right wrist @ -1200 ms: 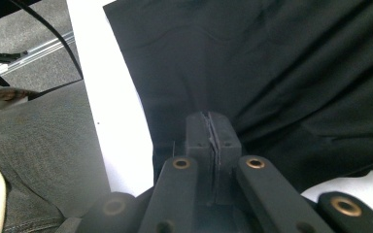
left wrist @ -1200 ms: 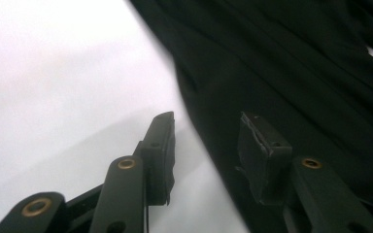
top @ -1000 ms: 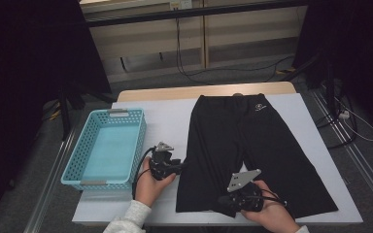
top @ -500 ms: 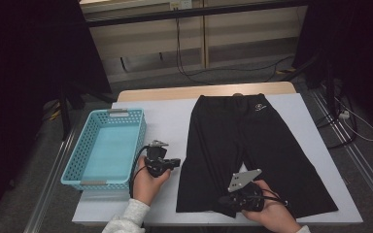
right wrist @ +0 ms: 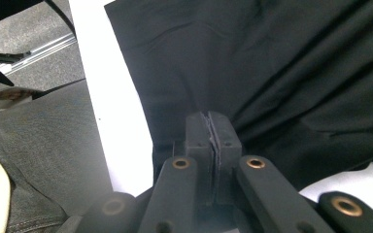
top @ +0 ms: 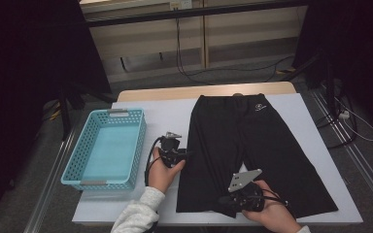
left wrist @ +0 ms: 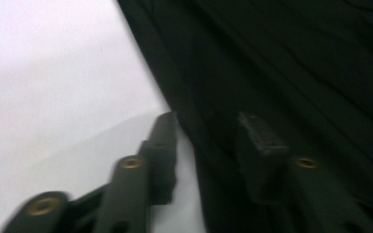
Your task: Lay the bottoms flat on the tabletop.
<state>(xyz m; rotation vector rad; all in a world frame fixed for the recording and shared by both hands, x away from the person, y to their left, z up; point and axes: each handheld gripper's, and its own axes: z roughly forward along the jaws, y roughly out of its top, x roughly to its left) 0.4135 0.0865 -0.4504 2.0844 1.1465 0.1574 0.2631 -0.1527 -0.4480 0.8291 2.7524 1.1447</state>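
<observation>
One white table [top: 291, 104] | dark room | left gripper [left wrist: 208, 128] jaws spread astride shorts [top: 252, 145] edge | right gripper [right wrist: 211, 127] pinching hem

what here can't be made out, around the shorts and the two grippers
- Right gripper view: the right gripper is shut on the black shorts; the pinched hem is hidden between the pads.
- Left gripper view: motion blur; whether the left gripper, its jaws just opening, touches the shorts edge is unclear.
- High view: the logo is too small to read.
- High view: the basket hides the table beneath it.
</observation>
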